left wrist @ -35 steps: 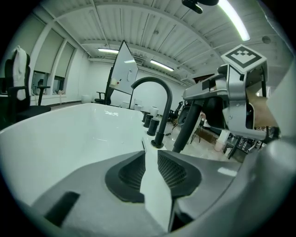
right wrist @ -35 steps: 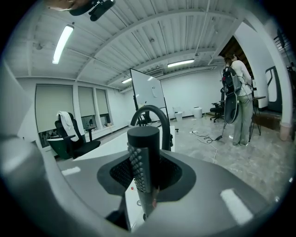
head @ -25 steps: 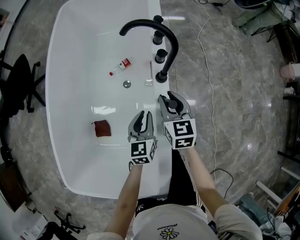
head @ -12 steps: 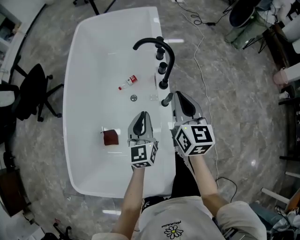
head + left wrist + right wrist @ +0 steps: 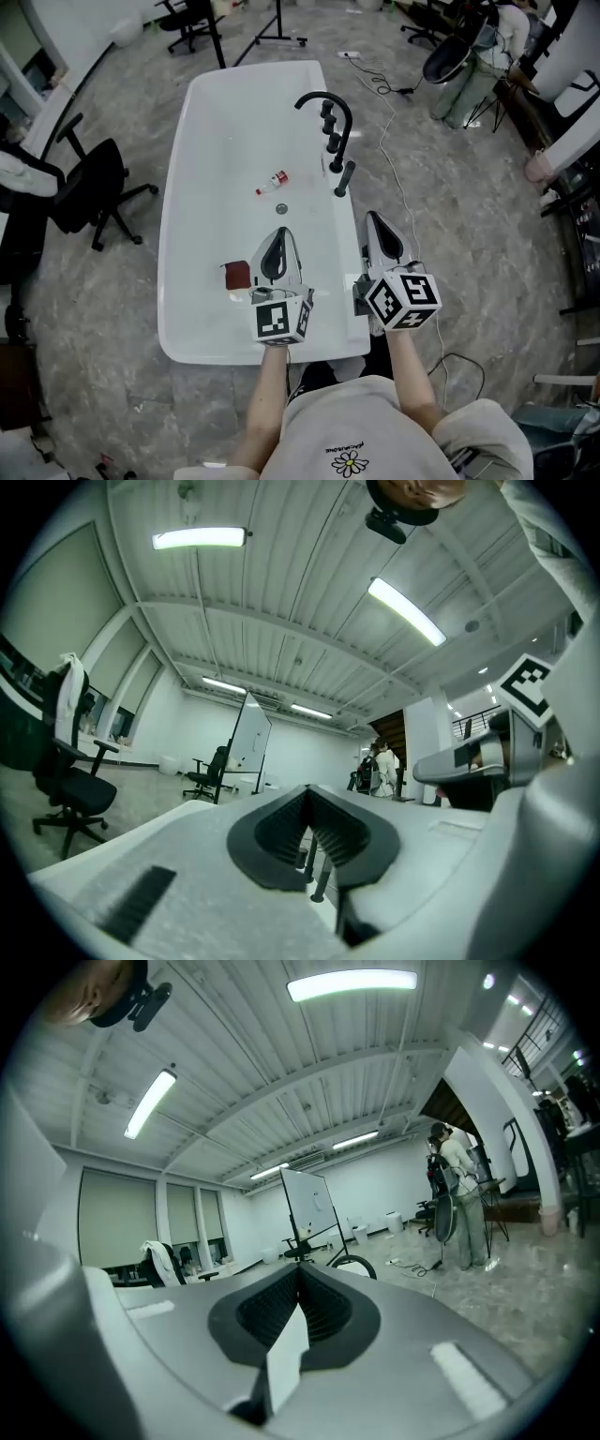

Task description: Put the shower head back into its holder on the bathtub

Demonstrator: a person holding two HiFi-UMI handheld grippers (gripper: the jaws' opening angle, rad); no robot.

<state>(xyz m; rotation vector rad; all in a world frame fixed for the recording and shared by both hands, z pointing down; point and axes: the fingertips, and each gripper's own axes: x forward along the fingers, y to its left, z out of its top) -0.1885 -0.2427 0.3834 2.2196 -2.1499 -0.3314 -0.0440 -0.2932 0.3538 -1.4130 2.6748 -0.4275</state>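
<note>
No print can be read. The small bottle point(image 5: 274, 181) lying in the white tub point(image 5: 225, 141) has a red label, too small to make out. The shirt point(image 5: 349, 441) carries a daisy emblem with a line of tiny writing above it, also illegible. Each gripper's cube point(image 5: 281, 320) shows black-and-white square markers only.

The left gripper point(image 5: 279, 236) hangs over the near half of the tub. In the left gripper view its jaws point(image 5: 307, 797) are pressed together with nothing between them, pointing roughly level into the room. The right gripper point(image 5: 373, 219) hangs over the floor just beside the tub's right rim. In the right gripper view its jaws point(image 5: 300, 1283) are likewise closed and empty, with a whiteboard point(image 5: 309, 1206) far off beyond them.

The black shower head point(image 5: 345, 178) stands tilted at the tub's right rim, just after the knobs of the arched black faucet point(image 5: 319, 95) and well apart from both grippers. Its holder is too small to make out. A red-brown cloth point(image 5: 237, 275) lies on the tub floor near the left gripper, and the drain point(image 5: 281, 208) sits between the cloth and the bottle.
</note>
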